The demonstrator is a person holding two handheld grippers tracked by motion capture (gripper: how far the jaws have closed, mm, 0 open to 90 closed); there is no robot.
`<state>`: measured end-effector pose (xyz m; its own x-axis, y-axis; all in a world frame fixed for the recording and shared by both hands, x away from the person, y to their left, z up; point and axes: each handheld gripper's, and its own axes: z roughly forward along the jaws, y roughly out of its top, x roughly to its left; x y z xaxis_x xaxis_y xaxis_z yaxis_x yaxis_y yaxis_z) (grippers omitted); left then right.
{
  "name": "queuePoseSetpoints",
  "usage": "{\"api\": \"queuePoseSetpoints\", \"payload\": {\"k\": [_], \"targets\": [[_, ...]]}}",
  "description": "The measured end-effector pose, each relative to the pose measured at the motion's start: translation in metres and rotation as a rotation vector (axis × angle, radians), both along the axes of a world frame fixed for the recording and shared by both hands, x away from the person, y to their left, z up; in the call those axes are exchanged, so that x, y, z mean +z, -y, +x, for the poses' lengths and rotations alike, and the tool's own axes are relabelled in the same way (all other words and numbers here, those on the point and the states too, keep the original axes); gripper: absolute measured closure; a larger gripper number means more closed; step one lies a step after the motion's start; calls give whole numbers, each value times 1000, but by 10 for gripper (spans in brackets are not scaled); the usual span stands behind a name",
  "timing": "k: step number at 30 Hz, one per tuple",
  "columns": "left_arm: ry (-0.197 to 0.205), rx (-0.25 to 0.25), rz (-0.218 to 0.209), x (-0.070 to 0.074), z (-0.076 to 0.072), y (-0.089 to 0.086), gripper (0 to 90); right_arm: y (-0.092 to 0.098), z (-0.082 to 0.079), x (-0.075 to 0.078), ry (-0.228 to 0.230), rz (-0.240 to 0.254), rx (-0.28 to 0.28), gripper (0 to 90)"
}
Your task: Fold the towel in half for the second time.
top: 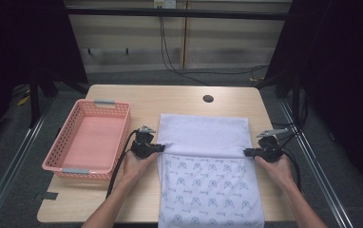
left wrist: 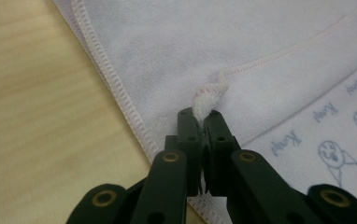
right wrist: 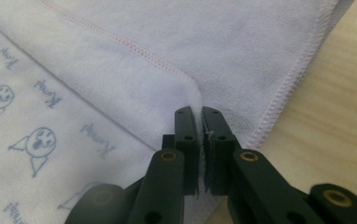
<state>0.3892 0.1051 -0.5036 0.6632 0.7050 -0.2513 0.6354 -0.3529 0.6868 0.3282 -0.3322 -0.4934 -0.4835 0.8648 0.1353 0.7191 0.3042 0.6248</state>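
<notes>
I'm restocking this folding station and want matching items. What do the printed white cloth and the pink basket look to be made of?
The white cloth with small blue cartoon prints looks like soft microfibre or terry: fuzzy matte nap, overlock-stitched hems. The pink rectangular lattice basket looks like moulded plastic, smooth and slightly glossy, with an evenly perforated wall and grey handle grips.

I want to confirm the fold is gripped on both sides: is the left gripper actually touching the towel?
Touching. In the left gripper view the left gripper has its jaws closed on a pinched corner of the towel.
</notes>
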Motion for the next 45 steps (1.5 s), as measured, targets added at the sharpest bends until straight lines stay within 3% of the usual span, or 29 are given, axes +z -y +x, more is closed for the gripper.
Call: {"api": "queuePoseSetpoints", "payload": {"k": [5, 8, 10, 15, 18, 21, 23, 27, 30, 33, 35, 40, 45], "targets": [[15, 17, 84, 5, 25, 8, 870, 1, 19, -3, 16, 15, -38, 862], [7, 21, 71, 4, 30, 6, 870, 1, 25, -5, 29, 44, -52, 862], [17, 10, 76, 4, 30, 4, 871, 2, 26, -6, 34, 55, -54, 862], [39, 42, 96, 5, 37, 8, 872, 1, 32, -8, 38, 65, -77, 862], [34, 63, 60, 2, 45, 6, 871, -1, 40, -9, 60, 61, -94, 862], [42, 57, 58, 1, 51, 4, 871, -2, 49, -9, 60, 56, -109, 862], [39, 60, 29, -1, 56, 1, 871, 0, 56, -11, 62, 80, -116, 862], [29, 71, 4, -3, 62, 2, 870, -4, 67, -9, 66, 37, -133, 861], [14, 72, -18, -1, 61, -1, 871, -4, 70, -9, 65, 75, -127, 861], [29, 42, -47, 8, 57, -2, 872, 1, 68, -3, 82, 137, -95, 862], [53, 9, -82, 19, 52, -2, 872, 5, 65, 8, 117, 194, -80, 862], [102, -46, -167, 55, 40, -8, 872, 18, 59, 41, 185, 242, -57, 862], [157, -101, -205, 90, 24, -23, 872, 34, 43, 75, 253, 280, -34, 861]]}}
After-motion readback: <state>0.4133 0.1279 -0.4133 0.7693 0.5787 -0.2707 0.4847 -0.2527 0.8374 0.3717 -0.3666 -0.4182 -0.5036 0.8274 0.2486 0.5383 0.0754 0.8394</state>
